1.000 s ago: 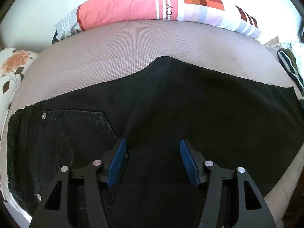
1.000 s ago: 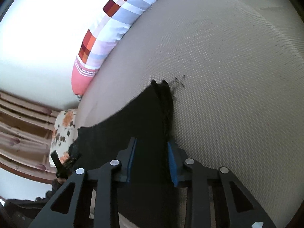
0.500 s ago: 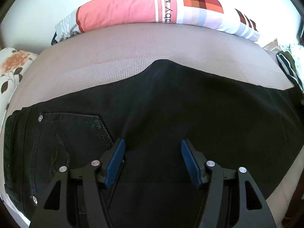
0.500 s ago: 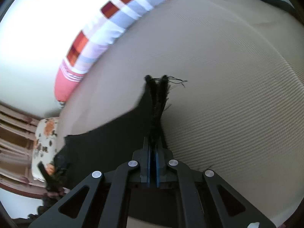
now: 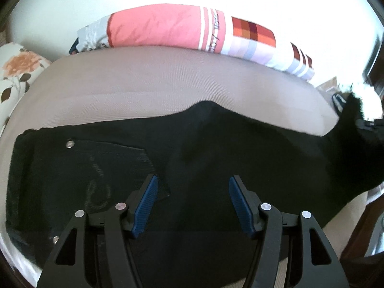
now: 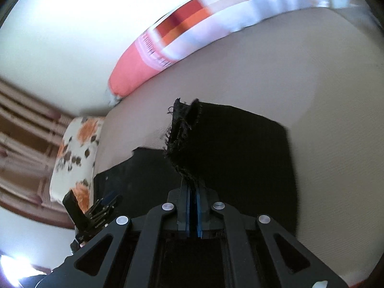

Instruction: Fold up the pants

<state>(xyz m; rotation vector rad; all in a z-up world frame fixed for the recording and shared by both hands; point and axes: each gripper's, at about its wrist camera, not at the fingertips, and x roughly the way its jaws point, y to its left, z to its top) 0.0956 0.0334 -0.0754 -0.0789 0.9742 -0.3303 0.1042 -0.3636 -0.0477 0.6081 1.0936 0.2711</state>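
Black pants (image 5: pixel 216 158) lie folded lengthwise across a beige bed (image 5: pixel 168 84), waistband and back pocket (image 5: pixel 108 168) at the left. My left gripper (image 5: pixel 193 204) is open and hovers just above the seat area. My right gripper (image 6: pixel 192 206) is shut on the frayed leg hems (image 6: pixel 182 129) and holds them lifted off the bed, the leg (image 6: pixel 240 148) hanging below. In the left wrist view the raised hem end (image 5: pixel 352 120) shows at the far right. The left gripper also shows in the right wrist view (image 6: pixel 105 206).
A pink, white and checked pillow (image 5: pixel 182 31) lies along the bed's far edge by the white wall. A floral cushion (image 5: pixel 16 72) sits at the left end. A striped cloth (image 5: pixel 338 100) lies at the far right.
My right gripper closed on the leg hems, lifted them and swung them over toward the waistband. My left gripper stayed open and shifted slightly over the seat.
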